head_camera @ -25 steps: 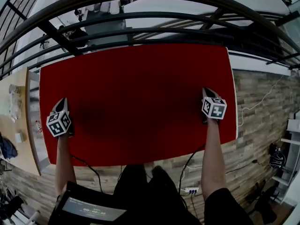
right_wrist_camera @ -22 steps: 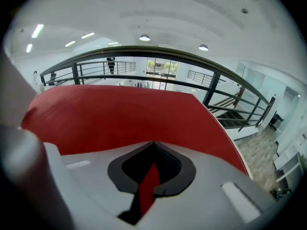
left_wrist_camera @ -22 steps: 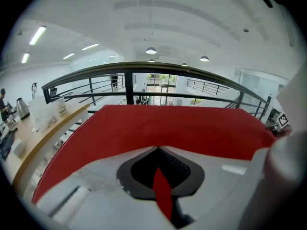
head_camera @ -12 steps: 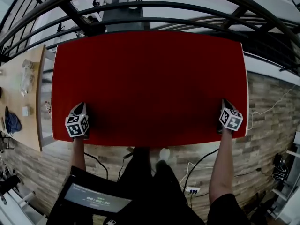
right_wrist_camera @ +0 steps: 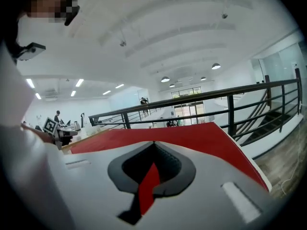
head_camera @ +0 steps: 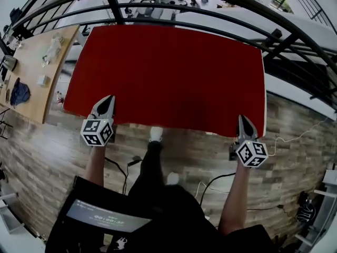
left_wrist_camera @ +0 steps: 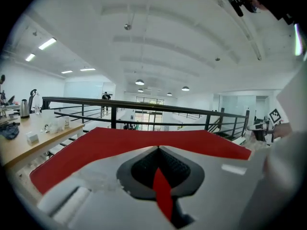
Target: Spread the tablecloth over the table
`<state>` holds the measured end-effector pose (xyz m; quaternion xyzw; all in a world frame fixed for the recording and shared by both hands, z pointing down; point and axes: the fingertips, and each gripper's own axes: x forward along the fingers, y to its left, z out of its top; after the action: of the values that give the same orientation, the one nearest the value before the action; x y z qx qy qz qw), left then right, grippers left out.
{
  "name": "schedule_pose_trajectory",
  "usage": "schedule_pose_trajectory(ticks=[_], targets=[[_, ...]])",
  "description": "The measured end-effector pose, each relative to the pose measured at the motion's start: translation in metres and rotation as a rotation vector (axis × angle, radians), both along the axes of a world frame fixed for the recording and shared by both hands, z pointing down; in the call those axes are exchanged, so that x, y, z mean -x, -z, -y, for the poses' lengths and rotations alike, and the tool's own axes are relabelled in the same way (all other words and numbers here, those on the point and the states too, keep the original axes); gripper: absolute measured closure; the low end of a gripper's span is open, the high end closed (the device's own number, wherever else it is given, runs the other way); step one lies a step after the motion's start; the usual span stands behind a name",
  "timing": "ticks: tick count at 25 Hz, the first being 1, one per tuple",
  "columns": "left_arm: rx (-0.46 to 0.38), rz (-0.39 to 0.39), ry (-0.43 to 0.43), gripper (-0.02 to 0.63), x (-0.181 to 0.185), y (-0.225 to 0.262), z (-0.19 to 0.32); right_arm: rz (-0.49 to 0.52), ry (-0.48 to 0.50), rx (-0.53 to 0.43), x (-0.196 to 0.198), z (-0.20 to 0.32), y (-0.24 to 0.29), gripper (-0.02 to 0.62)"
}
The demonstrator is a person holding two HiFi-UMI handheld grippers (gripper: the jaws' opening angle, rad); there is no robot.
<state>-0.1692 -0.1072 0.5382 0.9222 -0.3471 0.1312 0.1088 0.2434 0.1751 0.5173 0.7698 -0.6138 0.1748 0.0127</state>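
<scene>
To lay it square, we should draw both near corners evenly, level and taut, so the tablecloth (head_camera: pixel 168 73) settles without creases. Our left gripper (head_camera: pixel 108 101) is closed, pinching the near-left edge. The red cloth stretches flat ahead of us. Our right gripper (head_camera: pixel 244 120) is likewise clamped on the near-right corner. Our 2 forearms reach forward, grippers tipped slightly downward.

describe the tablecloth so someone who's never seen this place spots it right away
Find the black railing across the top of the head view; just below it spreads the tablecloth, one wide sheet whose near edge the left gripper and right gripper pinch. It is the only solid red thing, unlike the pale wooden table at the left, cluttered with small items.
</scene>
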Motion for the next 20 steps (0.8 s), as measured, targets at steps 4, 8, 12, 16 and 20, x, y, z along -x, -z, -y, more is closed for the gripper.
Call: schedule_pose_trajectory(ticks=[4, 8, 12, 16, 20], targets=[[-0.057, -0.042, -0.037, 0.600, -0.005, 0.044, -0.094, -0.016, 0.032, -0.043, 0.038, -0.061, 0.029, 0.586], [-0.089, -0.078, -0.053, 0.600, 0.001, 0.081, -0.162, -0.023, 0.089, -0.057, 0.075, -0.104, 0.046, 0.586], [-0.107, -0.121, -0.065, 0.600, 0.007, 0.113, -0.206, -0.029, 0.110, -0.062, 0.103, -0.130, 0.059, 0.586], [-0.128, -0.140, -0.084, 0.600, 0.009, 0.131, -0.234, -0.053, 0.127, -0.077, 0.127, -0.136, 0.076, 0.586], [-0.142, -0.128, -0.112, 0.600, 0.012, 0.137, -0.245, -0.073, 0.153, -0.098, 0.157, -0.131, 0.093, 0.586]])
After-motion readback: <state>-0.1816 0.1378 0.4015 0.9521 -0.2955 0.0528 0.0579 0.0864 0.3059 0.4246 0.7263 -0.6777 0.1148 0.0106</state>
